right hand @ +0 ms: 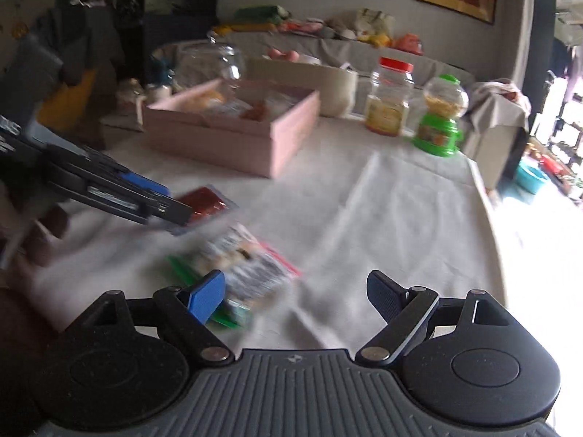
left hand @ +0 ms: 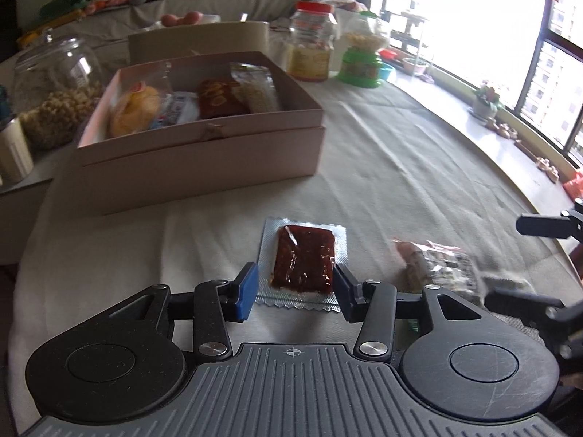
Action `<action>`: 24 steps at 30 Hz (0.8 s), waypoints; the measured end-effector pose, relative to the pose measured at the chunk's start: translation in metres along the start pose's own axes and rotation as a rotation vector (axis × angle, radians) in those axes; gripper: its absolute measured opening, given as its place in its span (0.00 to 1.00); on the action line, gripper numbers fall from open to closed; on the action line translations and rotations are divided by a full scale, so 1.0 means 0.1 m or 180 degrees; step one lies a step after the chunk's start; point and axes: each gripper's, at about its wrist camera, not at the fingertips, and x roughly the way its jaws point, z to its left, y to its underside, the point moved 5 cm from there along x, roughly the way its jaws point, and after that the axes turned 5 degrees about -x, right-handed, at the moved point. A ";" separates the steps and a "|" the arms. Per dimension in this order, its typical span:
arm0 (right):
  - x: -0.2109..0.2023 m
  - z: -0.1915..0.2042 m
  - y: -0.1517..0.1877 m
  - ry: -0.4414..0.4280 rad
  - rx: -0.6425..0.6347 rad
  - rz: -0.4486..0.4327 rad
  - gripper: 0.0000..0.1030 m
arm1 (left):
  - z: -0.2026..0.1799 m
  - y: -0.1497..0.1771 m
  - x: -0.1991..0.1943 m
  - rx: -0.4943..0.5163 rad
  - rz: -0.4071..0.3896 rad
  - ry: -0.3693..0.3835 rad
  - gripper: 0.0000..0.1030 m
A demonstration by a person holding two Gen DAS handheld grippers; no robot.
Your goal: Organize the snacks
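Left tongs (left hand: 296,293) spread, straddling the near end of the red snack packet (left hand: 304,259) flat on the counter (left hand: 419,167); long axis runs straight ahead toward pink box (left hand: 204,153). Right tongs (right hand: 295,296) spread, over printed snack bag (right hand: 240,266).

table (left hand: 400,167): grey cloth
near: red packet (left hand: 304,260), clear packet (left hand: 437,266) to its right
left: pink box (left hand: 204,153)
far: jar (left hand: 311,42), green dispenser (left hand: 362,60)

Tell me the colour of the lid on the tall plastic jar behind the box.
Red. The jar lid shows best in the left wrist view.
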 end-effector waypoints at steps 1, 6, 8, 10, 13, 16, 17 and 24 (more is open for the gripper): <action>0.03 0.05 -0.02 -0.0064 -0.0014 0.0023 0.83 | 0.03 -0.01 0.00 -0.0058 -0.0002 0.0028 0.50; 0.20 0.34 0.08 -0.0190 -0.0397 0.0281 0.86 | 0.01 -0.01 -0.03 -0.0056 -0.0004 0.0147 0.45; 0.19 0.25 0.08 0.0021 -0.0346 0.0268 0.86 | -0.02 0.00 0.00 -0.0028 0.0004 0.0144 0.46; 0.21 0.09 0.09 0.0254 -0.0208 0.0295 0.86 | -0.05 -0.02 0.03 0.0017 -0.0001 0.0104 0.47; 0.26 -0.18 0.15 0.0270 0.0217 0.0328 0.90 | -0.10 -0.05 0.09 0.0123 0.0006 0.0048 0.47; 0.30 -0.32 0.21 0.0166 0.0607 0.0296 0.92 | -0.14 -0.07 0.15 0.0240 -0.0006 0.0021 0.48; 0.30 -0.33 0.21 0.0171 0.0624 0.0294 0.92 | -0.15 -0.08 0.17 0.0271 -0.0016 0.0024 0.49; 0.33 -0.24 0.23 0.0153 0.0558 0.0406 1.00 | -0.12 -0.04 0.16 0.0315 -0.0083 0.0107 0.50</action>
